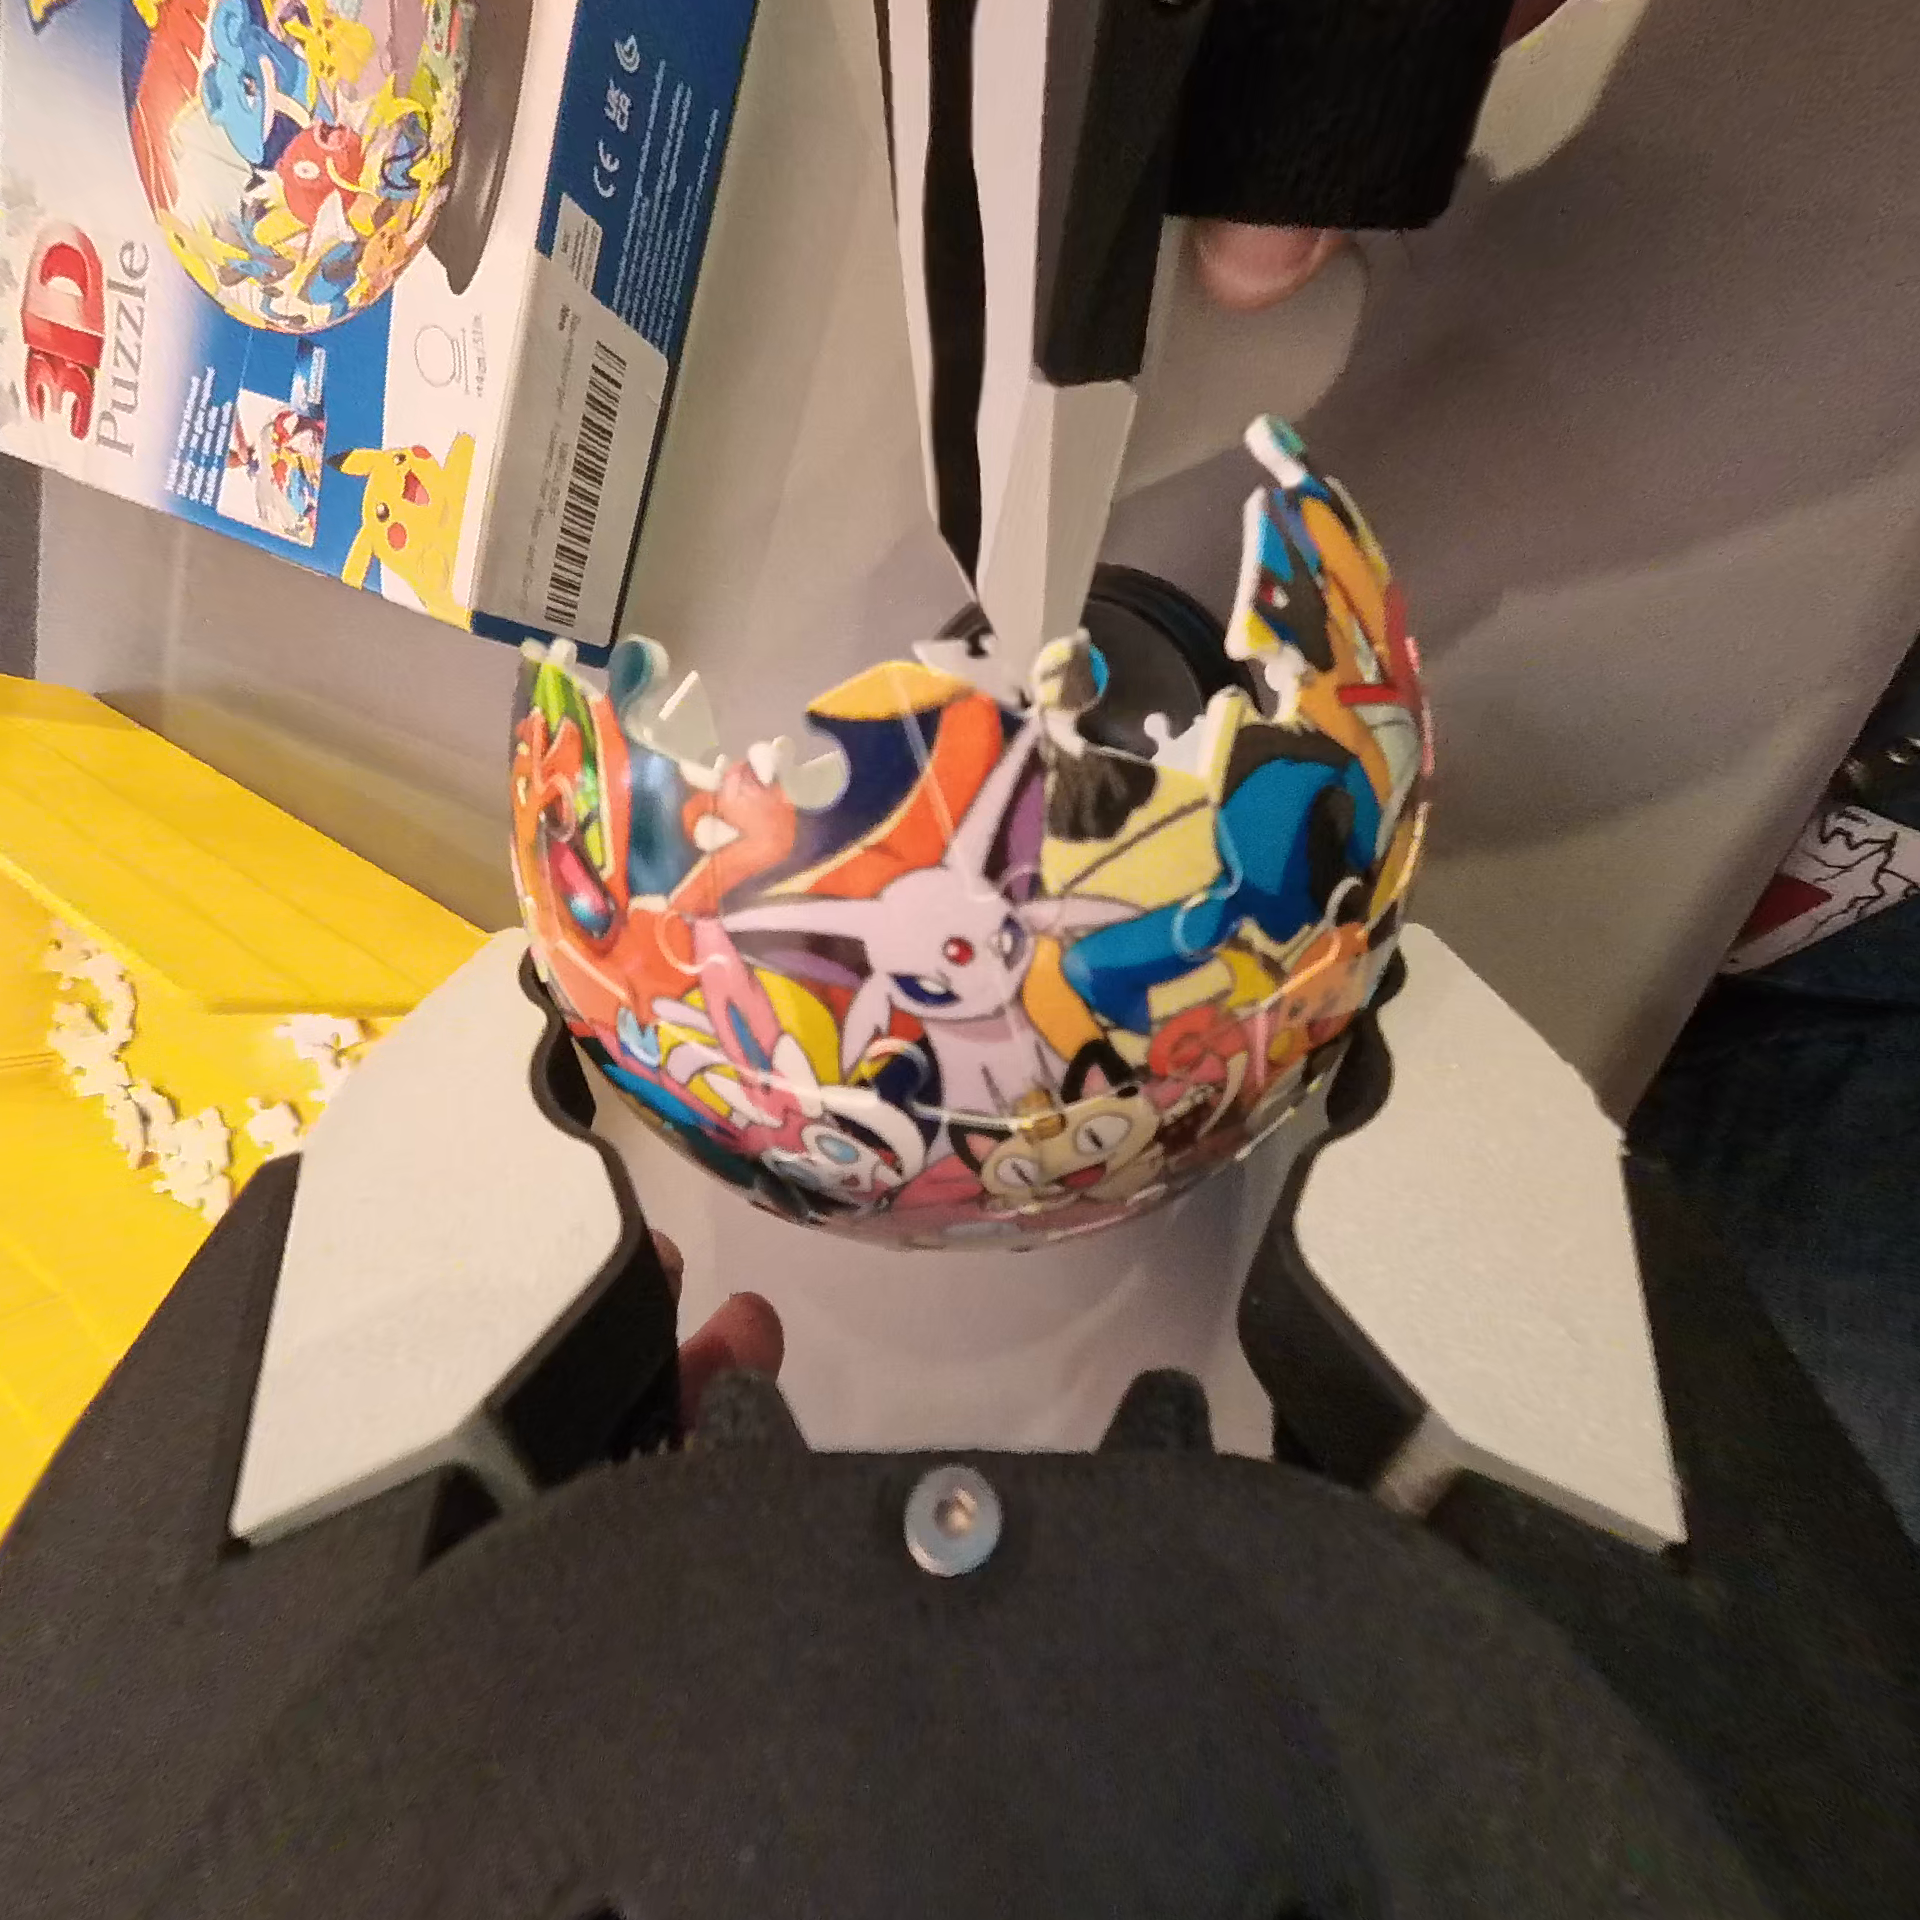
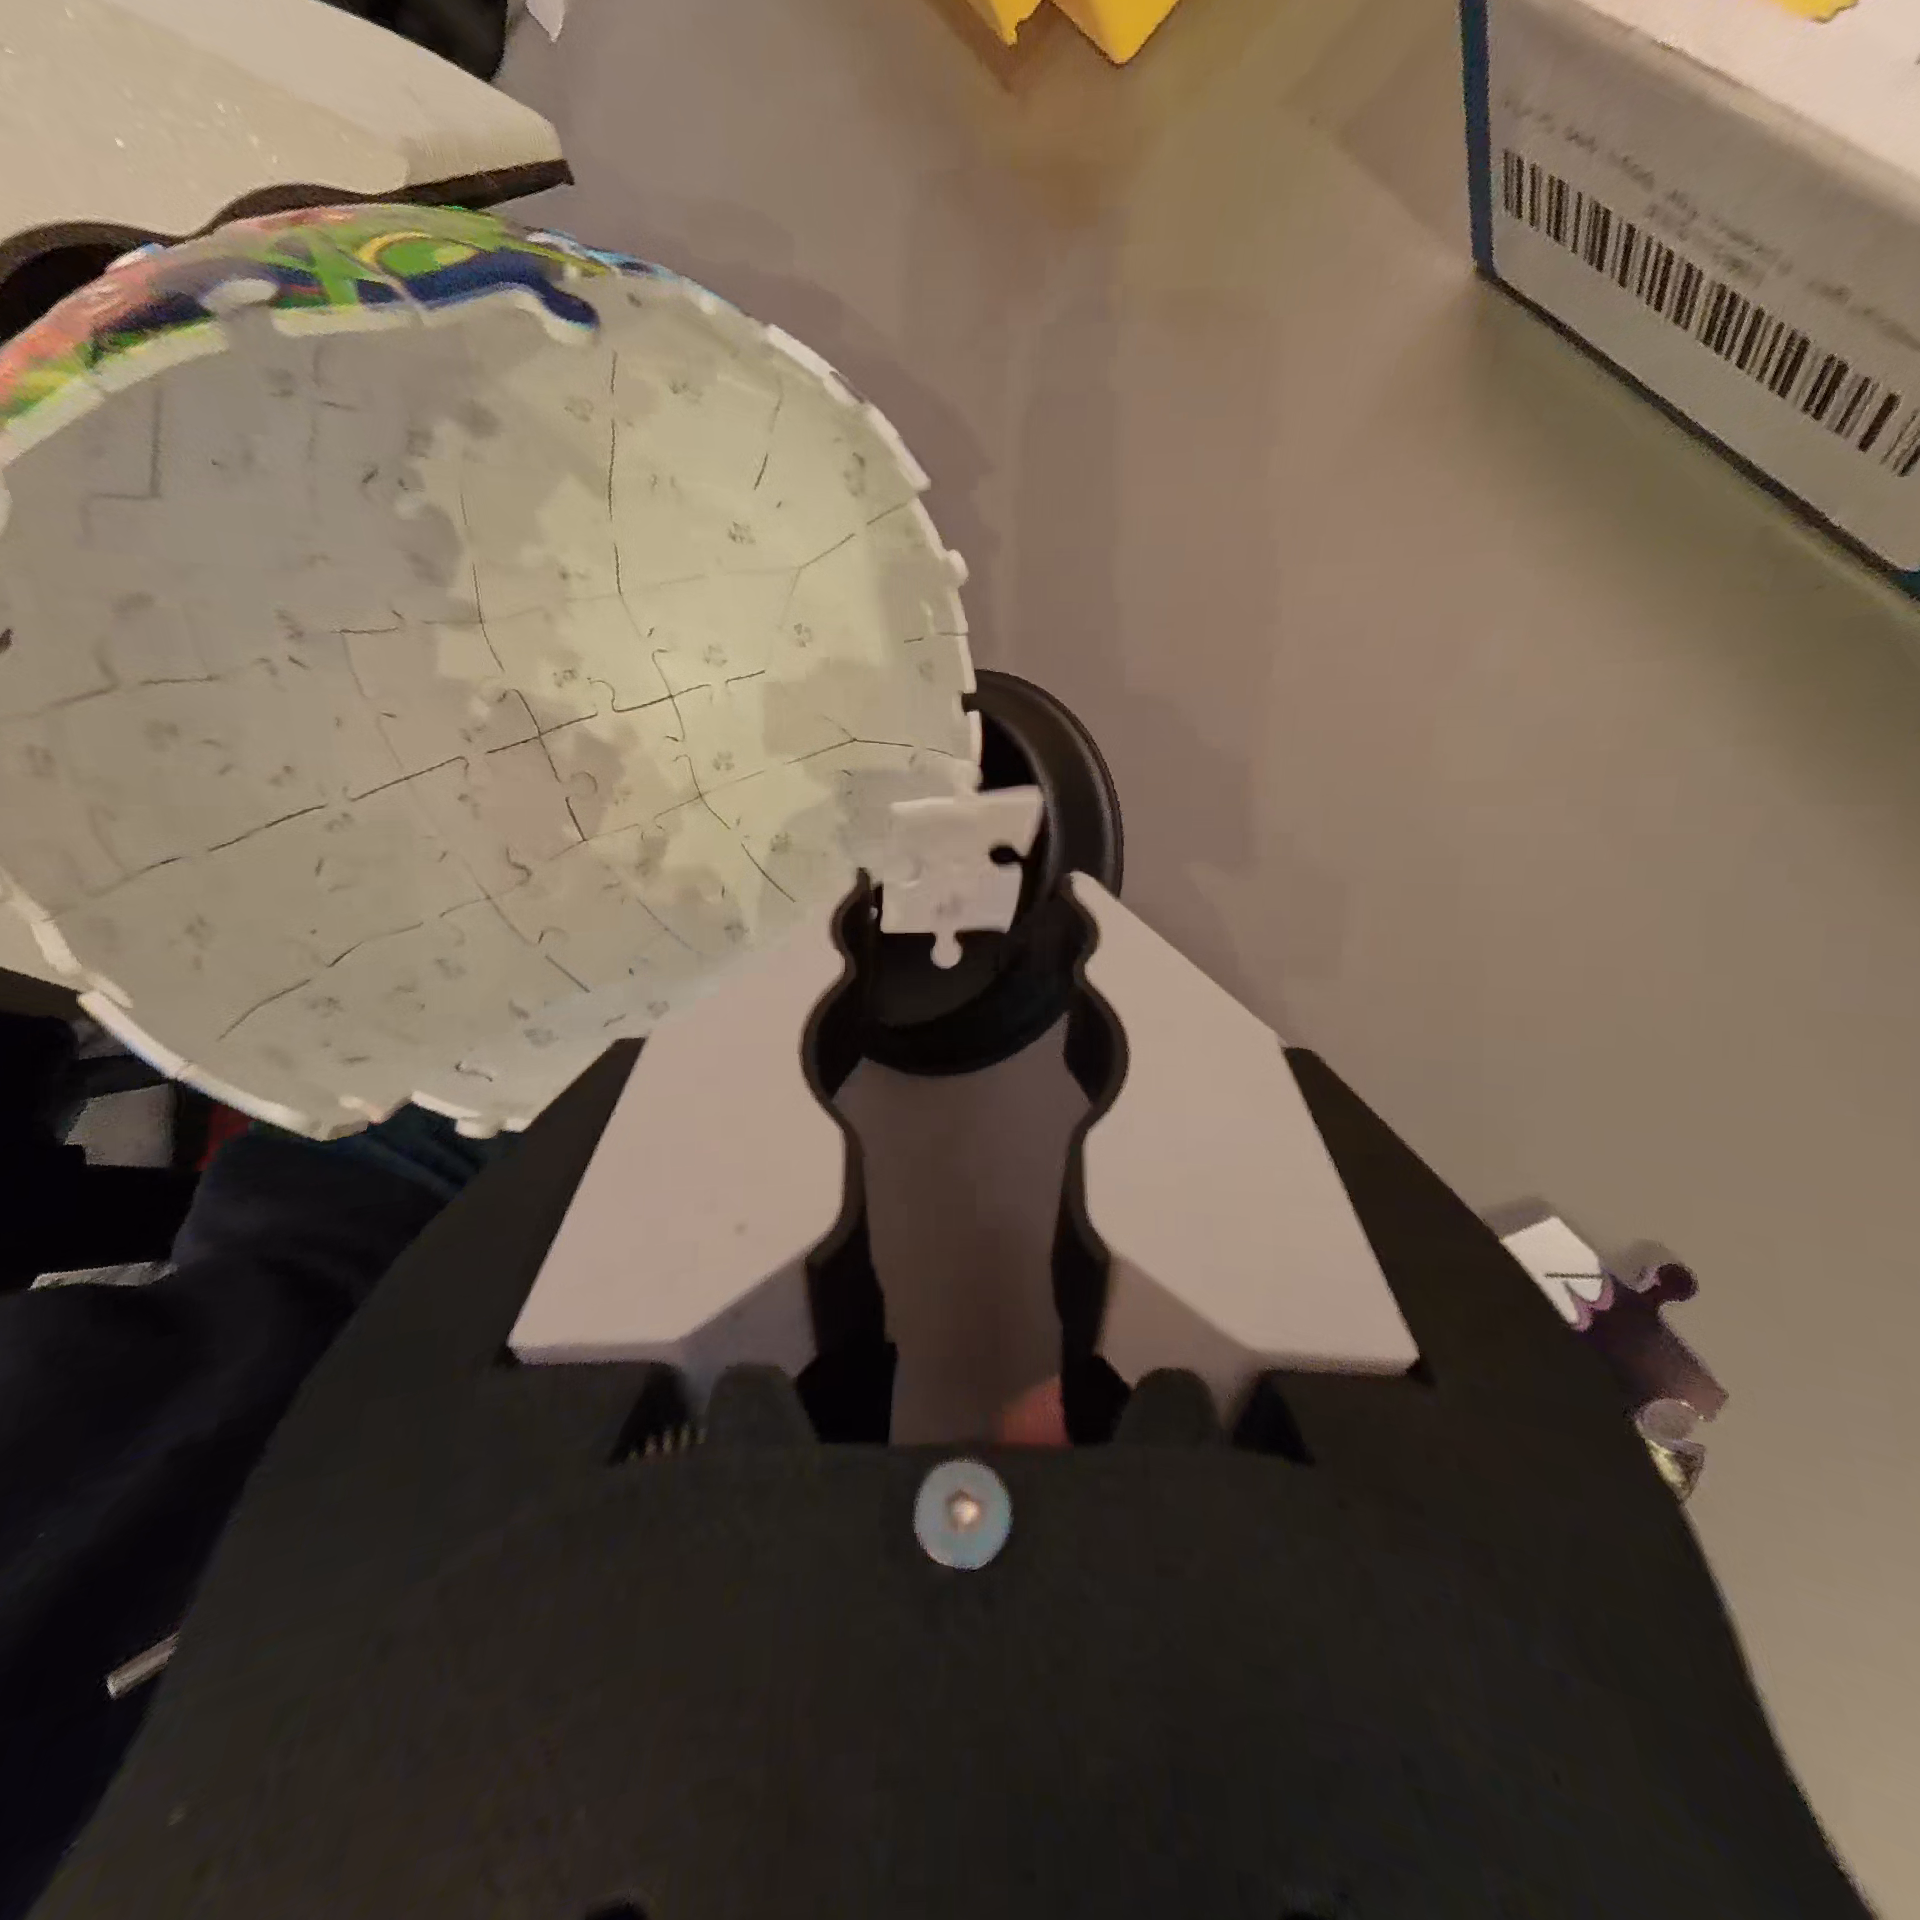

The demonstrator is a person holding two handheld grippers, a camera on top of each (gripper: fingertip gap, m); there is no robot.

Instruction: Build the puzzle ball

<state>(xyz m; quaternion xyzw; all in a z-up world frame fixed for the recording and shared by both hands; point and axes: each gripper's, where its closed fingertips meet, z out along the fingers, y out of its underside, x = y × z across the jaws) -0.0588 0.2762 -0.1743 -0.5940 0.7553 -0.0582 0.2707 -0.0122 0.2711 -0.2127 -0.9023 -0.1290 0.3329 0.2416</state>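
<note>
Above grey tabletop (image 2: 1351, 644), my left hand-held gripper (image 1: 961, 997) is clamping the ball (image 1: 966, 935); my right hand-held gripper (image 2: 961, 925) is pinching a piece (image 2: 961, 862), which I should be aligning tabs before pressing gently.

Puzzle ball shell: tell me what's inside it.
The puzzle ball shell is hollow: only the pieces' pale backs show. Behind its rim stands a black stand, partly hidden.

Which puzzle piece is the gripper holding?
The white-backed piece pinched in the right gripper at the ball's rim. The purple piece lies loose on the table.
</note>
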